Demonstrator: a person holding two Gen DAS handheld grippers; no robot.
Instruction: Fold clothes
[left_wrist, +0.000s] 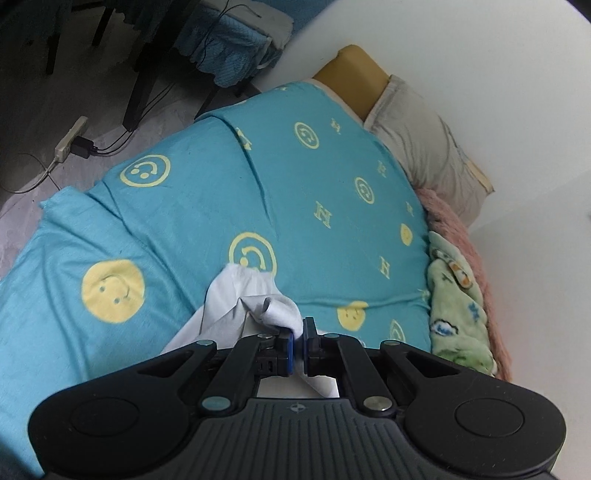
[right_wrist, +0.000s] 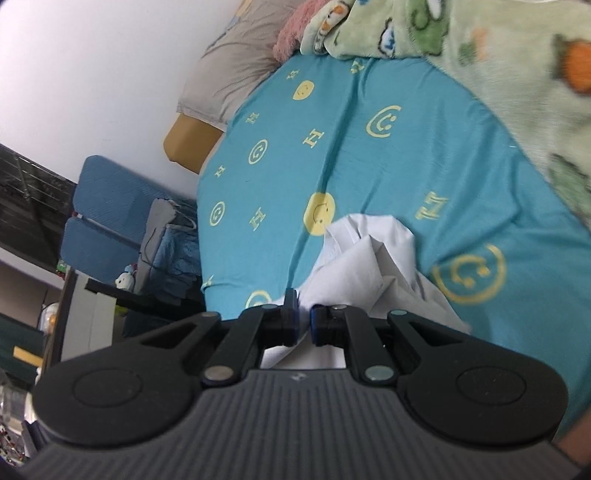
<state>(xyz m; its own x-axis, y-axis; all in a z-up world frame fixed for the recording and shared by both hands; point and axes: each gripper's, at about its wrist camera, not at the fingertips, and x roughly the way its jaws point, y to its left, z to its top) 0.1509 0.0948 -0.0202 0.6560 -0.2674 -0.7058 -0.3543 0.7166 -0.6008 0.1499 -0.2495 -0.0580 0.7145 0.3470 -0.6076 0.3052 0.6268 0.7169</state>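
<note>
Turquoise bedding, a bedsheet (left_wrist: 295, 192) printed with yellow smiley faces and letters, fills both views and offers broad open cloth ahead of each gripper. Its near-left edge is seen in the left wrist view, dropping toward a grey floor (left_wrist: 110, 99) at 10 o'clock, where a power strip (left_wrist: 70, 138) and cables lie. At 2 o'clock the sheet is bounded by a grey pillow (left_wrist: 417, 147) against a white wall (left_wrist: 480, 74), and at 3 o'clock by a green fleece blanket (left_wrist: 454, 306).

The left gripper (left_wrist: 298, 334) is shown with jaws narrow, pinched on a white garment (left_wrist: 236, 299) that hangs bunched over the sheet toward 11 o'clock. The right gripper (right_wrist: 303, 314) is likewise closed tight on the same garment (right_wrist: 369, 258), which is crumpled toward 1 o'clock.

Only the right wrist view shows a blue folded mat (right_wrist: 107, 221) and cluttered shelving at 9 o'clock; only the left shows the floor.
</note>
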